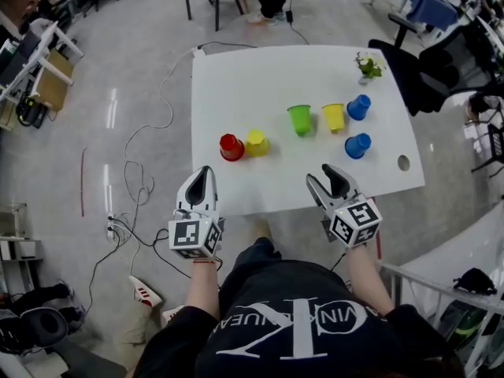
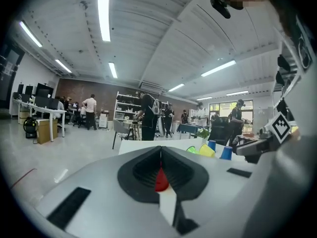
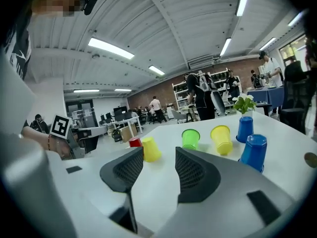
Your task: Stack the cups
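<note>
Cups stand singly on the white table (image 1: pixel 236 77), none stacked yet. A red cup (image 1: pixel 231 147) and a yellow cup (image 1: pixel 256 142) sit side by side toward the near left. A green cup (image 1: pixel 299 120), a second yellow cup (image 1: pixel 334 116) and two blue ones sit to the right. The left gripper (image 1: pixel 203 172) hangs at the near edge with its jaws pressed together on nothing, and the red cup lies straight ahead of it. The right gripper (image 1: pixel 325 175) has its jaws apart and empty. The near blue cup (image 1: pixel 357 146) lies just beyond it, slightly right, upright axis. Judging by reach, each hand is closer to its own group.
</note>
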